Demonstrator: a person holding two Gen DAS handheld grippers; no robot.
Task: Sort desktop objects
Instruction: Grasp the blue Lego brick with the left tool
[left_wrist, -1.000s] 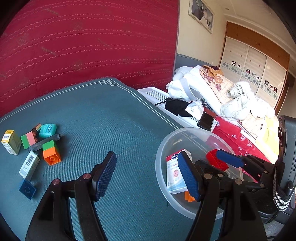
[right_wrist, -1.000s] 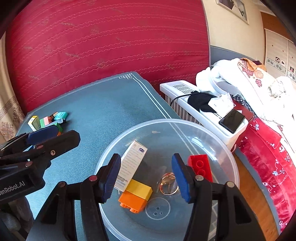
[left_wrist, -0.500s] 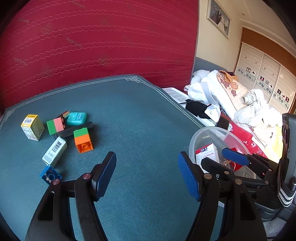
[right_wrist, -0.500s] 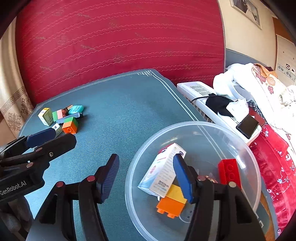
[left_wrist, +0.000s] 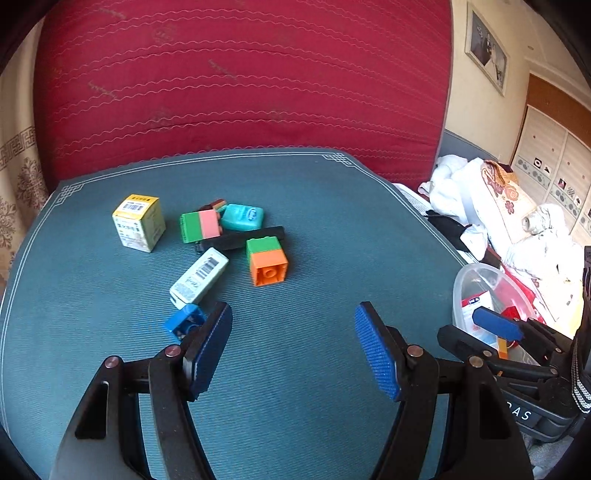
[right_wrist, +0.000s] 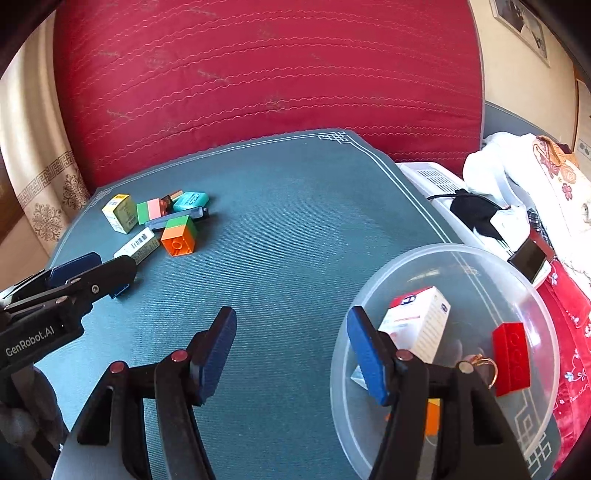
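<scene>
Nearest, the left gripper (left_wrist: 293, 349) hangs over the teal tabletop (left_wrist: 332, 240), fingers apart and empty. Beside it, the right gripper (right_wrist: 291, 350) has empty fingers too, spreading. A clear bowl (right_wrist: 532, 280) at the right holds a white box (right_wrist: 421, 325), a red brick (right_wrist: 511, 358) and perhaps a ring. Farther off lie an orange-green block (left_wrist: 267, 260), a yellow box (left_wrist: 138, 221) and other small pieces.

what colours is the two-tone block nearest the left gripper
Green on top, orange below; clearest in the left wrist view.
</scene>
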